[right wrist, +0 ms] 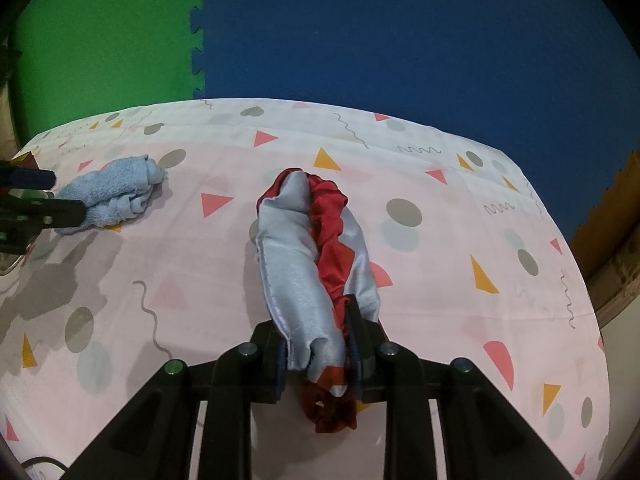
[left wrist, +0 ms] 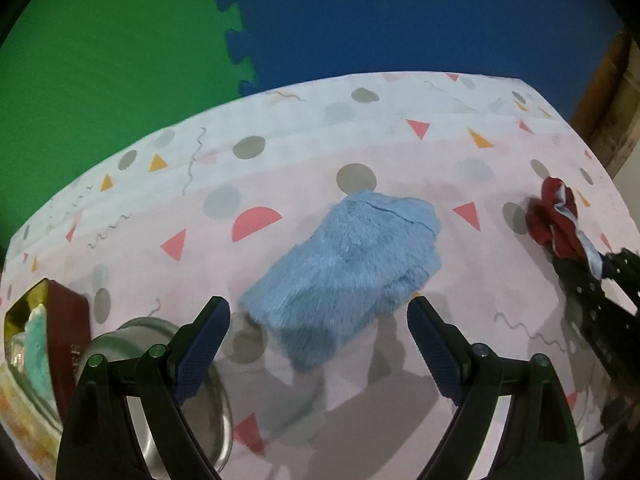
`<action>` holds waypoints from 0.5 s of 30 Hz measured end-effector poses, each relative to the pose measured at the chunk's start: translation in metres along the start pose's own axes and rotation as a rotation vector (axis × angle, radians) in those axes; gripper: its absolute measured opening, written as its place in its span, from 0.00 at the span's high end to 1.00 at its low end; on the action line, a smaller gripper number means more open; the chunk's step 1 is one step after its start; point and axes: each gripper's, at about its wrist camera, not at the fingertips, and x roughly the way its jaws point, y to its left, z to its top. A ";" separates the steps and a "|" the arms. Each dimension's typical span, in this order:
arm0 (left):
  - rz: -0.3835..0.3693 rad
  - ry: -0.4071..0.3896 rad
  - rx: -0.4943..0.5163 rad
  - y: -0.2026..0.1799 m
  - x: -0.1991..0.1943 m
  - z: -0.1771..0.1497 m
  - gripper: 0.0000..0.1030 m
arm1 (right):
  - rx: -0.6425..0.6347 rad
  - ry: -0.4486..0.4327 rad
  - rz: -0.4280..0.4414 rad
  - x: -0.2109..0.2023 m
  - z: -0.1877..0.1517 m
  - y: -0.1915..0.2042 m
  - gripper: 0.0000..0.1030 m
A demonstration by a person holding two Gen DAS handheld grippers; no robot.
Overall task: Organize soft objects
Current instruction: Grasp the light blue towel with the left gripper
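Note:
A fluffy light-blue towel lies bunched on the pink patterned tablecloth. My left gripper stands open just above its near end, one finger on each side, touching nothing. A red and silver satin cloth stretches away from my right gripper, which is shut on its near end. In the right wrist view the blue towel sits at the far left beside the left gripper's fingers. In the left wrist view the red cloth and the right gripper show at the right edge.
A steel bowl sits under my left gripper's left finger. A dark red box with teal cloth inside stands at the left edge. Green and blue foam mats lie beyond the table's far edge. A cardboard box is at right.

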 end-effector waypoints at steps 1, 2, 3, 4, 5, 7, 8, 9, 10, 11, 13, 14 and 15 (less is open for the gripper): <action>-0.008 0.002 -0.005 0.000 0.002 0.001 0.16 | -0.001 0.000 0.000 0.000 0.000 0.000 0.75; -0.023 0.010 -0.015 -0.001 0.004 0.003 0.20 | -0.001 0.000 0.000 0.000 0.000 0.000 0.75; -0.034 0.018 -0.022 0.000 0.005 0.003 0.24 | 0.001 0.000 0.001 0.000 0.000 0.000 0.75; -0.042 0.026 -0.030 0.001 0.006 0.003 0.36 | 0.001 0.000 0.002 0.000 0.000 0.000 0.75; -0.045 0.033 -0.041 0.001 0.007 0.002 0.48 | 0.002 0.000 0.003 0.000 0.000 -0.001 0.75; -0.029 0.041 -0.057 0.002 0.009 0.002 0.57 | 0.002 0.000 0.004 0.000 0.000 -0.001 0.75; -0.028 0.035 -0.063 0.003 0.008 0.002 0.65 | 0.002 0.000 0.004 0.000 0.000 -0.001 0.75; -0.032 0.035 -0.067 0.004 0.007 0.002 0.69 | 0.002 0.001 0.004 0.000 0.000 -0.001 0.75; -0.032 0.038 -0.071 0.005 0.007 0.002 0.76 | 0.003 0.001 0.005 0.000 0.000 -0.001 0.75; -0.029 0.042 -0.074 0.006 0.006 0.003 0.79 | 0.003 0.000 0.005 0.000 0.000 -0.001 0.75; -0.035 0.042 -0.074 0.006 0.002 0.002 0.81 | 0.004 0.000 0.007 0.000 0.000 -0.001 0.75; -0.035 0.042 -0.074 0.006 0.001 0.001 0.82 | 0.005 0.000 0.008 0.000 0.000 -0.001 0.75; -0.035 0.044 -0.072 0.006 0.000 0.001 0.82 | 0.005 0.000 0.009 0.000 0.000 -0.001 0.75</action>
